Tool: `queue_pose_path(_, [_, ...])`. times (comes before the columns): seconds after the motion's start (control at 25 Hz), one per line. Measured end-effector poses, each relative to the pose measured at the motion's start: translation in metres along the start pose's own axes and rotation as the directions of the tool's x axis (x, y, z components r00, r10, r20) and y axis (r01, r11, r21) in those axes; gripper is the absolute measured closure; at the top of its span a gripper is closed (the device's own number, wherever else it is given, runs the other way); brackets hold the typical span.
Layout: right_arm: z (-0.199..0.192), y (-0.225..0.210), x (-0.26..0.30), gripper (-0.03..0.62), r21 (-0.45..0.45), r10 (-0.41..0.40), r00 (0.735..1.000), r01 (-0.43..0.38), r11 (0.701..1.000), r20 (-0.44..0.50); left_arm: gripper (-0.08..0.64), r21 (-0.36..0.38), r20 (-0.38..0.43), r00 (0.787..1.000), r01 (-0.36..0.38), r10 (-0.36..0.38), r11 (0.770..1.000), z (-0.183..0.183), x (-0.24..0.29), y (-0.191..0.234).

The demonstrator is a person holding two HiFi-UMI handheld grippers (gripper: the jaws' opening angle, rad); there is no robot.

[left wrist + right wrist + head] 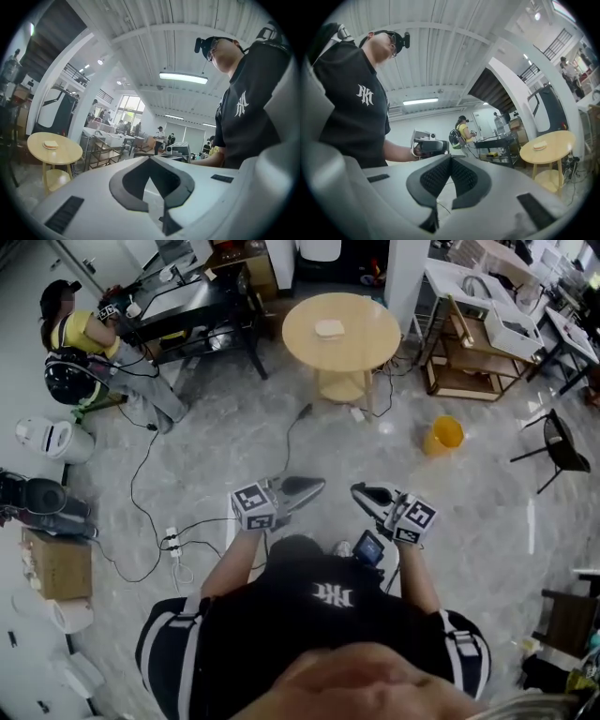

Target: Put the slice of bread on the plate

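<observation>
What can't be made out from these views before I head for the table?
- Under the bread: in every view it is too small and far to show whether a plate lies beneath it.
- Lower shelf of the round table: head view, mostly covered by the tabletop.
- Contents of the yellow bucket: head view, too small.

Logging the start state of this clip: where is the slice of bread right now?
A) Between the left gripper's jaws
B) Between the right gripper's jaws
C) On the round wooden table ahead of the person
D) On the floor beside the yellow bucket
C: the slice of bread lies on the round wooden table, while the left gripper and right gripper are shut with nothing between their jaws.
</observation>
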State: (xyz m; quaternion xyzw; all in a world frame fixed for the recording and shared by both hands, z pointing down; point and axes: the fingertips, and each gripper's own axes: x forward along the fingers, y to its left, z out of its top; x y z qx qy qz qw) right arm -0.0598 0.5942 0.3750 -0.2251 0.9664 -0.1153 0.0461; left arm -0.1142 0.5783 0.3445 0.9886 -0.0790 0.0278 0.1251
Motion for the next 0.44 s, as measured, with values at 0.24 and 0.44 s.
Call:
queue_pose_path(0.24, [0.029,0.017,0.009,0.597,-0.064,-0.026,0.999,0.028,0.998,0.030,0.549,0.055,0.047,0.998,0.036,-0.038,0.998,0.009,-0.018,-0.007])
queue_pose_path(0.44, [0.031,0.061,0.037,0.597,-0.082,-0.030,0.999,0.033,0.996,0.037,0.549,0.059,0.045,0.996,0.073,-0.076,0.996,0.013,-0.047,-0.027])
